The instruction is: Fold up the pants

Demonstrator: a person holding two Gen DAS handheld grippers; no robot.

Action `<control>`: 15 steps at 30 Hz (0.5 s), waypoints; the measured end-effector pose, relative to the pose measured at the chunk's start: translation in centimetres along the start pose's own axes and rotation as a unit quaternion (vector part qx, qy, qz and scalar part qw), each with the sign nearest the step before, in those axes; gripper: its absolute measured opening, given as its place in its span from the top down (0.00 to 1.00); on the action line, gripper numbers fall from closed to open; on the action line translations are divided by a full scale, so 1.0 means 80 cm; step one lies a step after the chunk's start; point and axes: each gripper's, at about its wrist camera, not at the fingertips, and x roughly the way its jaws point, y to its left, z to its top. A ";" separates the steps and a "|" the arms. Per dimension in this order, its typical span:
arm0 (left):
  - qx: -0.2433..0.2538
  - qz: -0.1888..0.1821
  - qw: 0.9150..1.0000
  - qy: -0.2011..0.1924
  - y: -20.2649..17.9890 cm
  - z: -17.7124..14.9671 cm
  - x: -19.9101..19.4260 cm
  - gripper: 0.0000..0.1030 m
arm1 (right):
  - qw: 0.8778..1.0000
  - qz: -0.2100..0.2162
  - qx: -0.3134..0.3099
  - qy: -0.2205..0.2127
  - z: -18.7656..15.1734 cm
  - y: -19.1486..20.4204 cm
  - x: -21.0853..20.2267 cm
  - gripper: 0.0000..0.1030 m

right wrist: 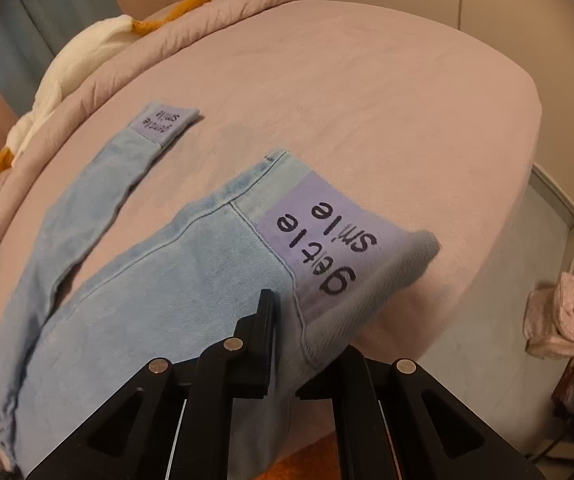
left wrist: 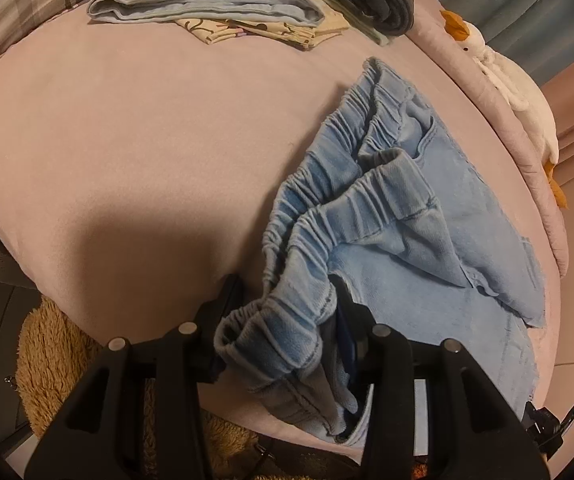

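Bare pink bedsheet (left wrist: pixel 127 128) lies open left of the pants (left wrist: pixel 387 200); folded clothes (left wrist: pixel 207 0) block its far edge

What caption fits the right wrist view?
Right gripper shut on a jeans leg near its purple cuff, on a pink bed.

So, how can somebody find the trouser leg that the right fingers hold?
Look at the pink bed sheet, where light blue jeans lie with both legs spread. It is the nearer leg, whose purple cuff is lifted; the other cuff lies flat.
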 end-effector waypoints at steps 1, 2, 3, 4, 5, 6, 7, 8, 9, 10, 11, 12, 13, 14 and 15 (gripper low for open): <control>0.000 -0.001 1.000 0.001 0.000 0.000 0.000 0.57 | 1.000 0.003 0.002 -0.004 0.000 -0.003 -0.005 0.96; 0.001 0.000 1.000 0.001 0.000 0.000 0.000 0.57 | 1.000 0.004 0.002 -0.007 0.000 -0.005 -0.008 0.95; 0.003 0.001 1.000 0.001 -0.001 0.000 0.000 0.57 | 1.000 0.005 0.003 -0.009 0.000 -0.007 -0.011 0.93; 0.005 0.002 1.000 0.002 -0.001 0.001 0.001 0.57 | 1.000 0.005 0.006 -0.013 0.000 -0.011 -0.016 0.92; 0.006 0.003 1.000 0.002 -0.002 0.001 0.001 0.57 | 1.000 0.004 0.009 -0.017 0.001 -0.013 -0.018 0.88; 0.007 0.004 1.000 0.003 -0.003 0.001 0.001 0.57 | 1.000 0.002 0.013 -0.022 0.001 -0.017 -0.020 0.84; 0.007 0.004 1.000 0.004 -0.003 0.001 0.001 0.57 | 1.000 -0.001 0.018 -0.025 0.002 -0.021 -0.021 0.82; 0.007 0.004 1.000 0.004 -0.003 0.002 0.002 0.57 | 0.999 -0.002 0.022 -0.027 0.002 -0.023 -0.021 0.79; 0.006 0.004 1.000 0.004 -0.003 0.002 0.002 0.57 | 0.999 -0.003 0.028 -0.026 0.003 -0.026 -0.021 0.79; 0.006 0.004 1.000 0.005 -0.003 0.002 0.002 0.57 | 0.999 -0.001 0.035 -0.026 0.004 -0.030 -0.020 0.79; 0.007 0.005 1.000 0.005 -0.004 0.002 0.002 0.57 | 0.999 0.000 0.038 -0.026 0.004 -0.032 -0.020 0.77; 0.008 0.007 1.000 0.005 -0.005 0.002 0.002 0.57 | 0.999 0.000 0.040 -0.025 0.004 -0.034 -0.020 0.69; 0.008 0.008 1.000 0.005 -0.006 0.002 0.003 0.57 | 0.999 -0.005 0.039 -0.025 0.005 -0.035 -0.020 0.61; 0.009 0.010 1.000 0.006 -0.007 0.003 0.003 0.57 | 0.999 -0.010 0.038 -0.028 0.006 -0.036 -0.021 0.48; 0.009 0.011 1.000 0.006 -0.007 0.003 0.004 0.57 | 0.998 -0.017 0.039 -0.036 0.006 -0.038 -0.023 0.45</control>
